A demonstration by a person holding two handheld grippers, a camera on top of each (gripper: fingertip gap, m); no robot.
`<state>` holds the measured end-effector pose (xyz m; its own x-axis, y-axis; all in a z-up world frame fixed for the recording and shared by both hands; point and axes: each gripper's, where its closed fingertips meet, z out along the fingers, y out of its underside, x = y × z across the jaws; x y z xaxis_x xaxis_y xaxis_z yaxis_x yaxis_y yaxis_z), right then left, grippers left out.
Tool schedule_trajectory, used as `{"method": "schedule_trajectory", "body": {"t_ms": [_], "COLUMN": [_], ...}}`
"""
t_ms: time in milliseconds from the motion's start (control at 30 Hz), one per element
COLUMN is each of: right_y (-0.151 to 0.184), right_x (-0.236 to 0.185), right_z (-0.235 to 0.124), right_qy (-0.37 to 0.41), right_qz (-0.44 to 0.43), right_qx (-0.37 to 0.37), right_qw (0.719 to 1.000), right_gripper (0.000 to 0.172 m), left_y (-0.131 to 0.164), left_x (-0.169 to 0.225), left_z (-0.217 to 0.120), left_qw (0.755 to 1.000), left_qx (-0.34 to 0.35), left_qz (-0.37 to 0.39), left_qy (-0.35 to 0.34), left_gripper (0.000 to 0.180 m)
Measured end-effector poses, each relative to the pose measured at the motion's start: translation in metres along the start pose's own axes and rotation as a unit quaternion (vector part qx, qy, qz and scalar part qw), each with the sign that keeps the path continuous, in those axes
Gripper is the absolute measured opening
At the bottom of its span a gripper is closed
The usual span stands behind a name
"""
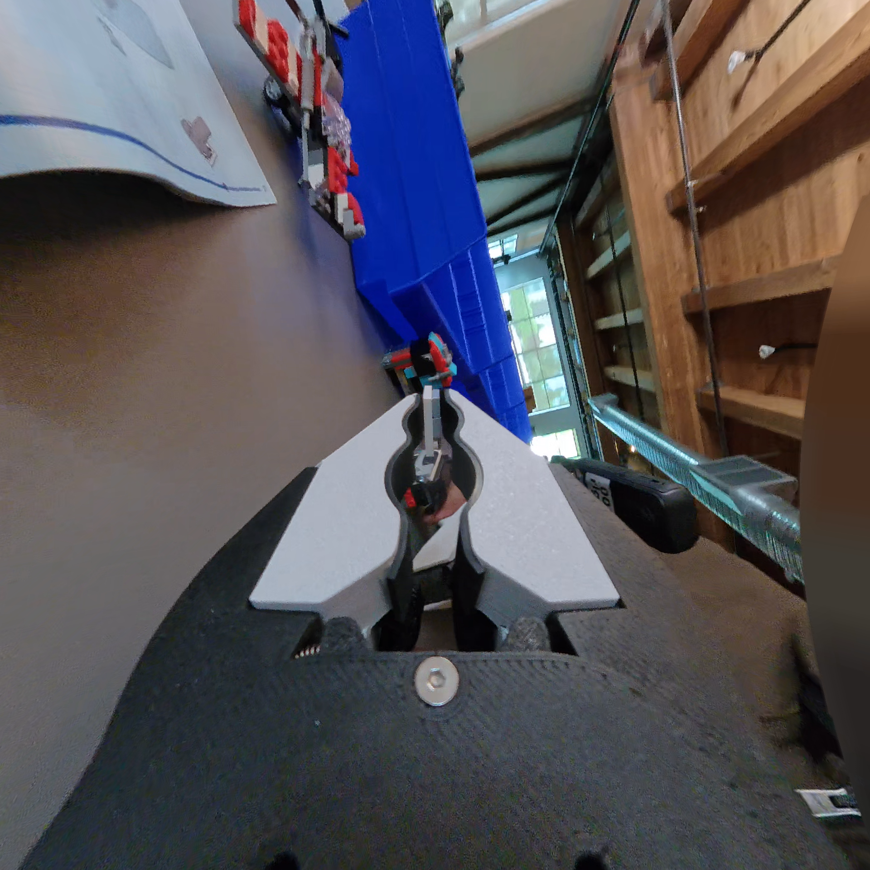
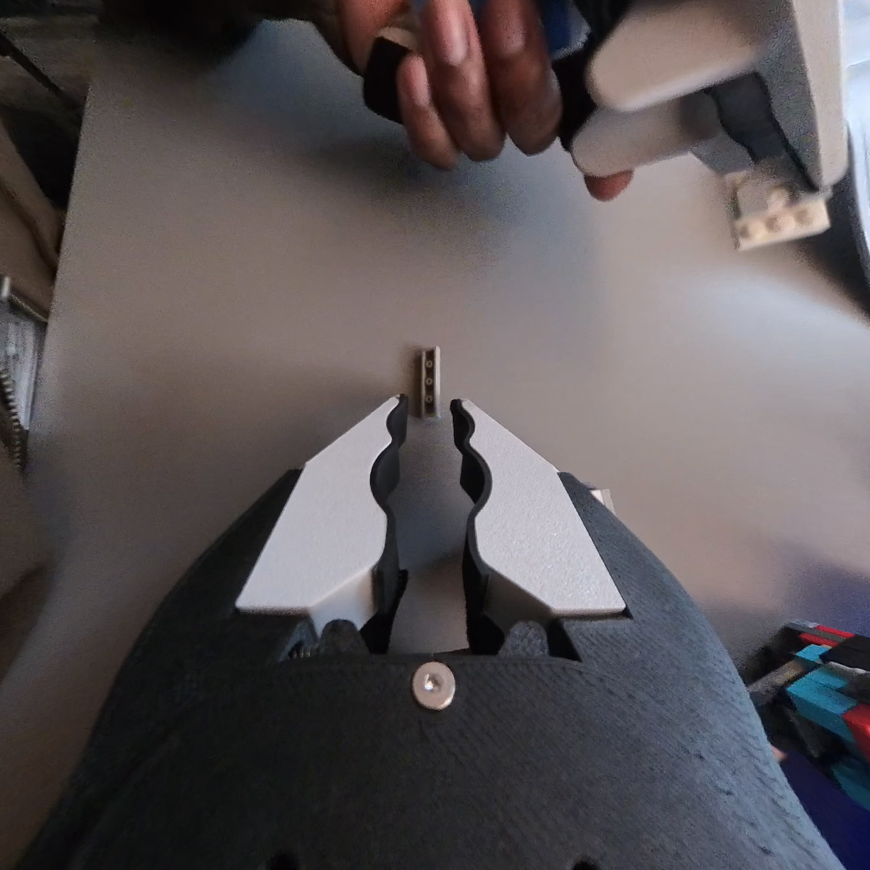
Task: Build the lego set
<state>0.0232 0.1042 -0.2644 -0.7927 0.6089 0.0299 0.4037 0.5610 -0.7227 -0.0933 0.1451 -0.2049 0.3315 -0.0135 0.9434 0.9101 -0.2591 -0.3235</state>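
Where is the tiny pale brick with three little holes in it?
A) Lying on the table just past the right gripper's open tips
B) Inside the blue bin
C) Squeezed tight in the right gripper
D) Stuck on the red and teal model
A: the small pale brick lies on the table, clear of both fingertips of the open right gripper.

Soft daylight, sharp near, smeared far

Bright windows (image 1: 541, 348) blow out in the left view; the counter (image 2: 235, 282) sits evenly lit with faint shadows, while the hand (image 2: 471, 89) up top blurs and wide-angle edges bend and stretch.
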Motion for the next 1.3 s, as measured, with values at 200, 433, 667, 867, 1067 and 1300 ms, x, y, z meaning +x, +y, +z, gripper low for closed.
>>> {"method": "schedule_trajectory", "body": {"t_ms": [200,433,667,867,1067,1300], "right_y": [0.000,-0.001,-0.023,-0.022,-0.013,-0.001], "right_x": [0.003,0.001,0.006,0.002,0.007,0.007], "right_z": [-0.001,0.000,-0.016,-0.016,-0.019,-0.008], "right_qy": [-0.002,0.026,0.082,0.103,0.086,0.070], "right_qz": [0.024,-0.010,-0.058,-0.117,-0.095,-0.052], "right_qx": [0.014,0.013,0.103,0.095,0.075,0.028], "right_qw": [1.000,1.000,0.990,0.983,0.989,0.996], "right_gripper": [0.013,0.004,0.003,0.012,0.018,0.018], "left_y": [0.015,0.021,0.022,0.024,0.021,0.021], "left_x": [-0.002,0.014,0.019,0.018,0.018,0.018], "left_z": [0.010,0.006,0.004,0.004,0.004,0.003], "left_qw": [1.000,0.997,0.996,0.996,0.996,0.997], "left_qx": [-0.018,-0.023,-0.014,-0.015,-0.011,-0.010], "left_qz": [-0.011,0.040,0.063,0.073,0.065,0.060], "left_qy": [0.023,0.054,0.057,0.050,0.052,0.055], "left_gripper": [0.008,0.008,0.007,0.007,0.007,0.007]}}
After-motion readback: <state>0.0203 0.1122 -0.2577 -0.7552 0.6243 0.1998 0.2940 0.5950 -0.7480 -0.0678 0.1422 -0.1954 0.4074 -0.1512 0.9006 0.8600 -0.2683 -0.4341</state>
